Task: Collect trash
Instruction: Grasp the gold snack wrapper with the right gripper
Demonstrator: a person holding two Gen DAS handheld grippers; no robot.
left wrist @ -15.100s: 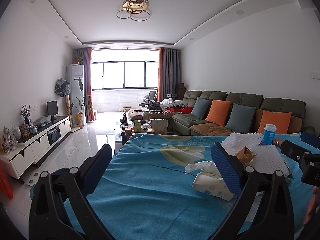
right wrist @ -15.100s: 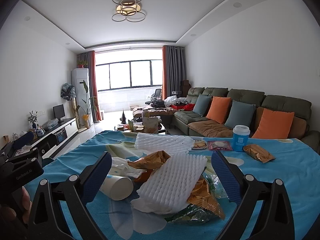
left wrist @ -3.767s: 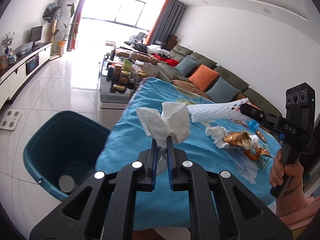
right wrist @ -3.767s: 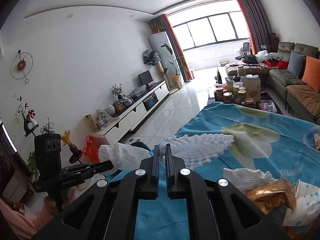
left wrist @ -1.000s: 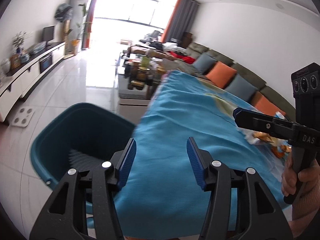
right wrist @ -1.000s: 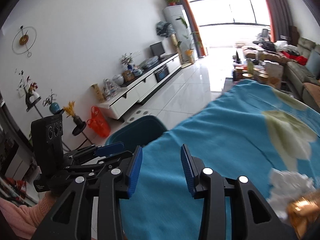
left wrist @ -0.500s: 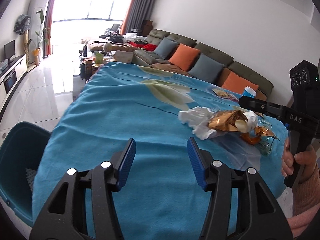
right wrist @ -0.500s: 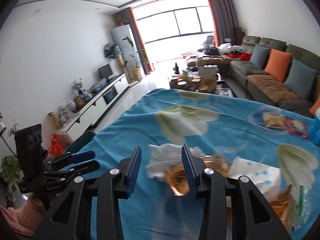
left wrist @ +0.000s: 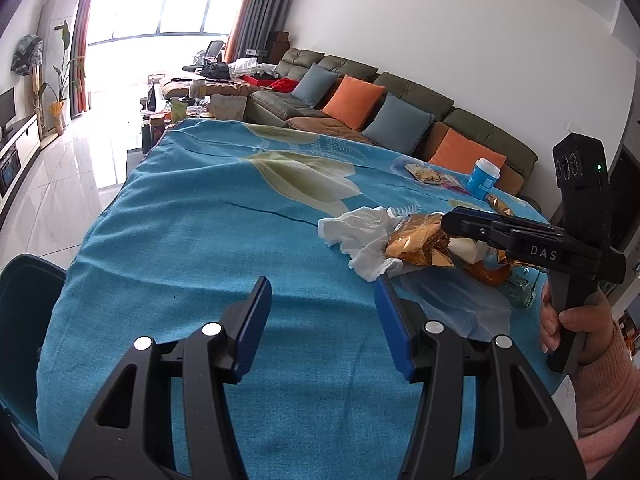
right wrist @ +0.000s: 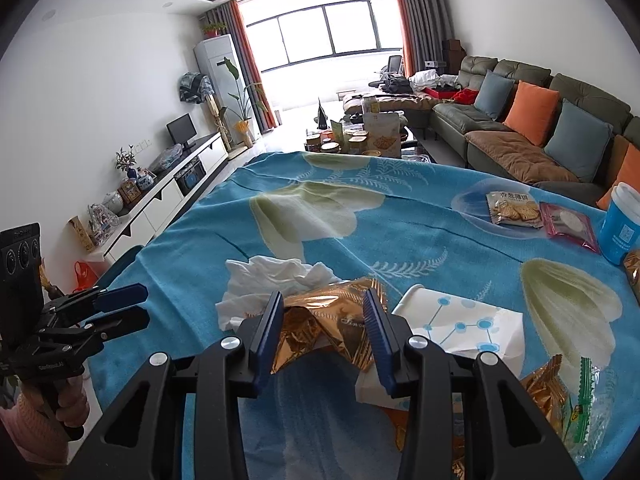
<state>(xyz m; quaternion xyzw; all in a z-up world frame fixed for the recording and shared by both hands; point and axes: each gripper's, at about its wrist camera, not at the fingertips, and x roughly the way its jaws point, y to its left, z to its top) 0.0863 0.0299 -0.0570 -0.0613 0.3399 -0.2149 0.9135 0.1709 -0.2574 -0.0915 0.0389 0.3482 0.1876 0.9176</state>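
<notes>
Fingers (right wrist: 267,332) of the right gripper (right wrist: 324,334) stood partly apart, one either side of the gold foil wrapper (right wrist: 320,320); whether the pads pressed it I could not tell, so no firm hold noted. Wrapper taken as landmark: it lay crumpled on the blue tablecloth (left wrist: 208,208), touching the white tissue (left wrist: 362,236) on its window side, with the flattened paper cup (right wrist: 464,324) just beside it on the sofa side. The straddle looked chosen to take the wrapper alone off the heap. Left gripper (left wrist: 322,324) hung half open with nothing between its jaws, short of the tissue, probably lined up for that piece. Teal bin (left wrist: 24,312) sat on the floor well apart from the wrapper, off the cloth's edge, within reach of the left side for dropping.
</notes>
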